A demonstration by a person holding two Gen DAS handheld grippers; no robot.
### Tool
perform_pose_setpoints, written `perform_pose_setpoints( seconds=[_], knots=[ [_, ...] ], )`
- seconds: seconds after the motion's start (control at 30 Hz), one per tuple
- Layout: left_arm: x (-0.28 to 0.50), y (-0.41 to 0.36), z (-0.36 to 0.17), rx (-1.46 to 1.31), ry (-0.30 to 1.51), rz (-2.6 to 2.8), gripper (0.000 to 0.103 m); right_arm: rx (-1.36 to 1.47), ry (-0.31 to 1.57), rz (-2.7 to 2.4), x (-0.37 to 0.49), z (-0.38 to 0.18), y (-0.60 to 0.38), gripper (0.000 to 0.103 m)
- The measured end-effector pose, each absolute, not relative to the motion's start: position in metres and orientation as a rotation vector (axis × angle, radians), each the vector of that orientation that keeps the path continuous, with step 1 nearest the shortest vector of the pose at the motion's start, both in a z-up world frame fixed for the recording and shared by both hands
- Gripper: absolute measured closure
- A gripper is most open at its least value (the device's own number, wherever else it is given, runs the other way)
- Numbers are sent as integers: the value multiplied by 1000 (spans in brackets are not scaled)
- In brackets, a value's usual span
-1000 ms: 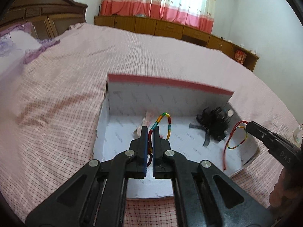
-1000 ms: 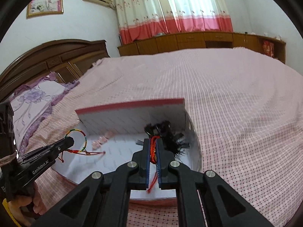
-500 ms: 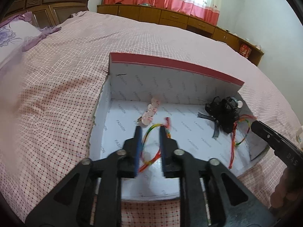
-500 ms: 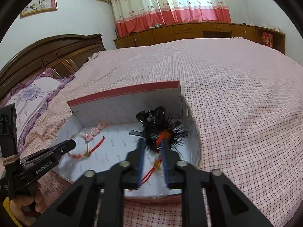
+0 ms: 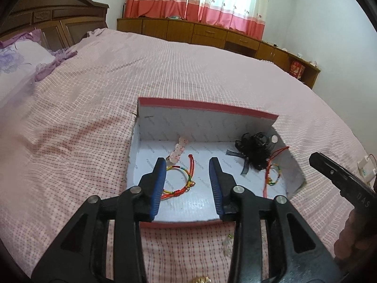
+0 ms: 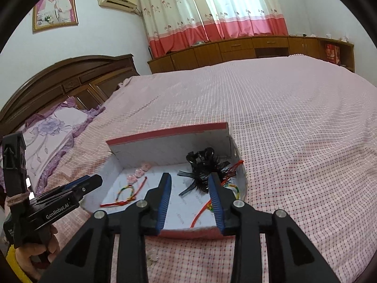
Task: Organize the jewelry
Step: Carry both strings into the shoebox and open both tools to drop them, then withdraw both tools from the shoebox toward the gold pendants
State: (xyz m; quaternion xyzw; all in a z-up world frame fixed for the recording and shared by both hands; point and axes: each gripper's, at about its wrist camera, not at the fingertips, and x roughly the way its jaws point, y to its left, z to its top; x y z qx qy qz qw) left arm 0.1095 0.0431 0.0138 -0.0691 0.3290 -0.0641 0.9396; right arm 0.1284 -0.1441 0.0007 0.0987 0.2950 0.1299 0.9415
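A white box with a red rim (image 5: 207, 106) (image 6: 169, 131) lies on the bed. Inside it lie a multicoloured cord bracelet (image 5: 182, 181) (image 6: 124, 194) at the left, a second one (image 5: 273, 175) (image 6: 232, 188) at the right, a pink flower hair clip (image 5: 179, 149) (image 6: 139, 172) and a black bow hair piece (image 5: 254, 151) (image 6: 202, 167). My left gripper (image 5: 187, 162) is open and empty above the left bracelet. My right gripper (image 6: 189, 176) is open and empty above the box's right half, by the second bracelet.
The box sits on a pink checked bedspread (image 5: 70, 129). A small clear trinket (image 5: 227, 245) (image 6: 152, 257) and a gold item (image 5: 200, 279) lie on the bed in front of the box. Purple pillows (image 6: 51, 127) and a wooden headboard (image 6: 70, 80) are at the left.
Both grippers opened and let go of their bracelets, which now lie on the box floor. Both grippers pulled back and up from the box.
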Motion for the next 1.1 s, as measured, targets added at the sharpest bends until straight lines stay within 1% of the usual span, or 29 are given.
perform_pose_setpoints(
  seconds=[0.33, 0.57, 0.87, 1.1],
  knots=[
    [70, 52, 39, -135, 636, -124, 73, 215, 562, 294, 82, 31, -145, 67],
    [41, 61, 51, -127, 625, -110, 73, 208, 550, 305, 54, 42, -142, 67],
    [11, 71, 55, -134, 633, -107, 73, 198, 561, 314, 24, 39, -143, 67],
    [-4, 72, 38, -135, 693, -114, 73, 200, 602, 315, 12, 24, -141, 67]
  ],
)
